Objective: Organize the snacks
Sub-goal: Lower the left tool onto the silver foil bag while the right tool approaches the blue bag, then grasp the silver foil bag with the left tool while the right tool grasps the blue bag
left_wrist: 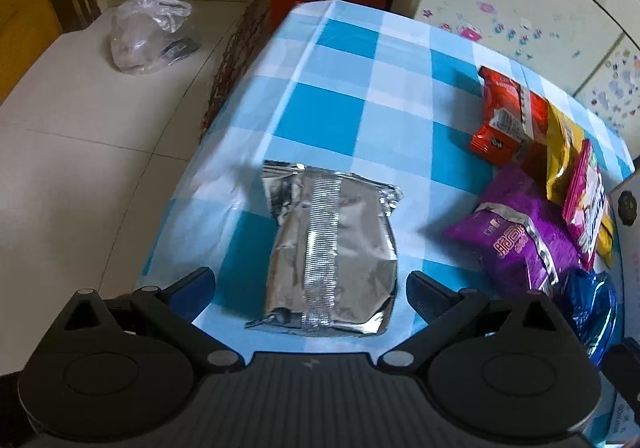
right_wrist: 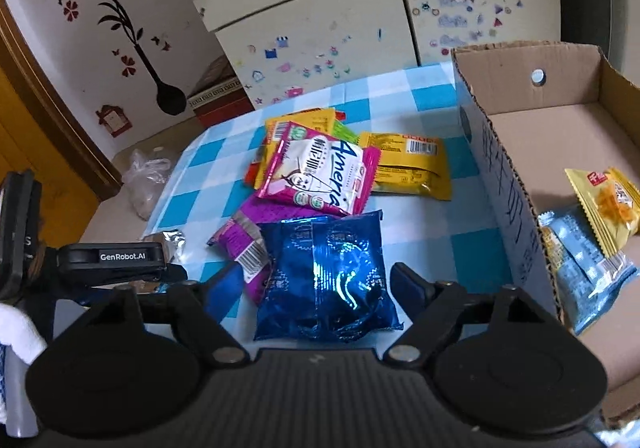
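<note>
Left claw spread wide, straddling silver packet on tabletop, not pinching. Right claw apart around blue packet, beside cardboard box.

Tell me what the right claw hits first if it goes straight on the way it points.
Most likely the blue packet. The right claw is open and points down at it, its fingers on either side. Depth is hard to judge, so I cannot tell how close it is.

Orange packet — mostly buried (under others).
</note>
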The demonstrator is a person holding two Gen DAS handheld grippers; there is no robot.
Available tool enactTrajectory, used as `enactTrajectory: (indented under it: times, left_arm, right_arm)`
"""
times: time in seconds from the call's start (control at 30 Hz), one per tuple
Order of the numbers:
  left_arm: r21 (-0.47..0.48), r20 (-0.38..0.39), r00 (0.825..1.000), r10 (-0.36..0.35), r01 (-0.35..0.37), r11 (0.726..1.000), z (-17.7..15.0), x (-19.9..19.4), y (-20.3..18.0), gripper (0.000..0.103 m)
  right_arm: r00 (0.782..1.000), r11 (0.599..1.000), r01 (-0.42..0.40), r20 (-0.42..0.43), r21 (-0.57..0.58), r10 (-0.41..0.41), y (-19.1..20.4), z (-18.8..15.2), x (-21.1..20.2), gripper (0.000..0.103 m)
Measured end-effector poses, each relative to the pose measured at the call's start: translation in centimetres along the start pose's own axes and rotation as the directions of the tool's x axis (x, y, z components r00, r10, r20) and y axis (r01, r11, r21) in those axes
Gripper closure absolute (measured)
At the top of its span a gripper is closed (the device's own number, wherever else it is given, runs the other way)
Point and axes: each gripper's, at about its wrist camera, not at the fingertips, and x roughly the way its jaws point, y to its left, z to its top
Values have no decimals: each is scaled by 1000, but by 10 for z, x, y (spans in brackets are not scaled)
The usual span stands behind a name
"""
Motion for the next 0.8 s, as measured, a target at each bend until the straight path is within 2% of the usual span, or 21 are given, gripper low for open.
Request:
enactTrajectory:
  times: [0.1, 0.2, 0.53, 0.8]
  left_arm:
    - [46, 14, 999, 39, -40, 998, -1, 4, -8, 0]
    - [53, 27, 999, 46, -47, 998, 0, 5, -11, 0]
    - [-5, 37, 997, 66, -66, 998, -5, 3, -12, 0]
    - [-11, 38, 997, 72, -72, 997, -5, 4, -13, 0]
  right_arm:
    - [1000, 1000, 6, -16, 10, -6, 0, 0, 10, 21]
    - [999, 1000, 18, -29, 9, -18, 0, -1, 17, 21]
    - [998, 999, 28, -55, 15, -27, 0, -2, 30, 20]
    - [997, 999, 38, -62, 13, -37, 1, -2, 35, 20]
